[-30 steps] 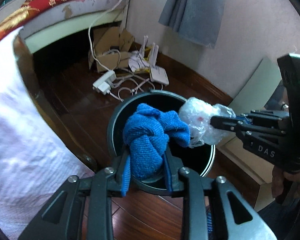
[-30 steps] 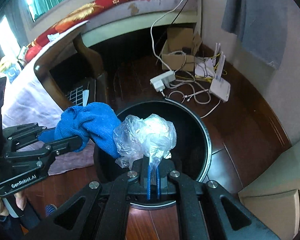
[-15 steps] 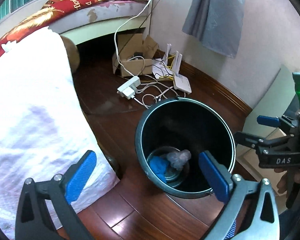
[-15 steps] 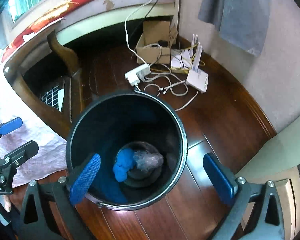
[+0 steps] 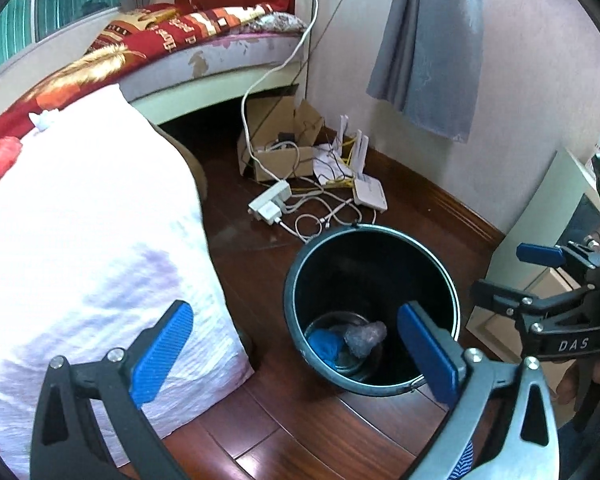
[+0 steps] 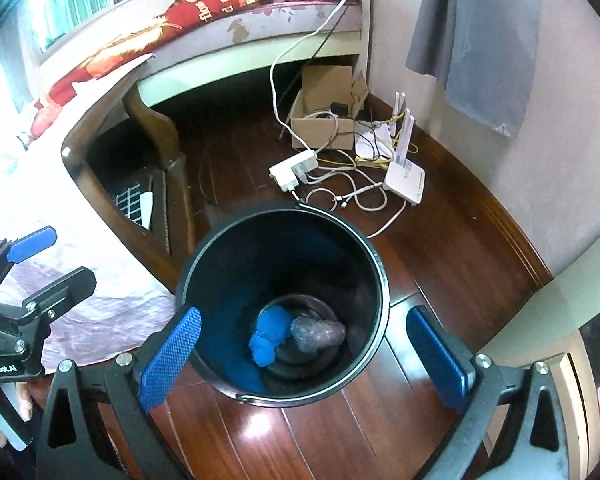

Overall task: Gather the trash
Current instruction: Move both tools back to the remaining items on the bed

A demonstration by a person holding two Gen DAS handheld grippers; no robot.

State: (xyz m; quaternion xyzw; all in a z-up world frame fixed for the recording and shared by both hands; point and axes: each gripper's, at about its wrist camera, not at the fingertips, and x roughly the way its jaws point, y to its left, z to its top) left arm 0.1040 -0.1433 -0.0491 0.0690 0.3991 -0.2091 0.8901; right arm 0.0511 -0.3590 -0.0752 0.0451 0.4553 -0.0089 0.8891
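Note:
A black round trash bin (image 5: 296,280) (image 6: 384,300) stands on the dark wood floor. At its bottom lie a blue cloth (image 5: 327,344) (image 6: 269,334) and a crumpled clear plastic bag (image 5: 365,336) (image 6: 318,333), side by side. My left gripper (image 5: 296,354) is open and empty, raised above the bin's left side; it also shows in the right wrist view (image 6: 48,258). My right gripper (image 6: 300,354) is open and empty above the bin's near rim; it also shows in the left wrist view (image 5: 516,272).
A table with a white cloth (image 5: 80,240) stands left of the bin. A power strip (image 6: 294,168), cables, a white router (image 6: 406,180) and a cardboard box (image 6: 324,120) lie beyond it. A bed (image 6: 240,8) at the back, a pale cabinet (image 5: 540,232) right.
Both grippers opened and dropped the blue cloth and the plastic bag into the bin. Both grippers then rose and drew back from it.

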